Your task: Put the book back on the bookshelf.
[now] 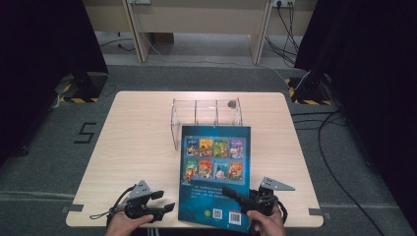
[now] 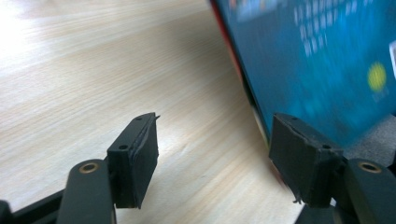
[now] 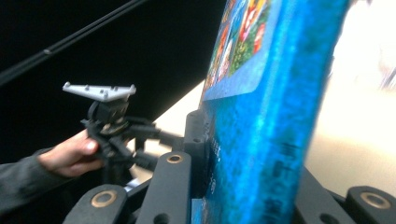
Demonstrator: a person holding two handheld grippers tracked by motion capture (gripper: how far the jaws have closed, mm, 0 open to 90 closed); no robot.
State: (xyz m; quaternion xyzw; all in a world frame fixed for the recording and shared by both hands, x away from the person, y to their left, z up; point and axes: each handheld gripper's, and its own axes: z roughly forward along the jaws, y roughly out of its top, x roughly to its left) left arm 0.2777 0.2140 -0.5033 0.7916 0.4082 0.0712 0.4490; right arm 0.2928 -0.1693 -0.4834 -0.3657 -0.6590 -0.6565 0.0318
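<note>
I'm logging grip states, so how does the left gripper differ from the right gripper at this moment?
The left gripper is open with bare table between its jaws; the right gripper is shut on the blue book. The left sits beside the book's edge, the right over its cover. Both are hand-held at the table's near edge.

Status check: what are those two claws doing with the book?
Right gripper shut on book. Left gripper open beside its edge. Clear rack just beyond the book.
</note>
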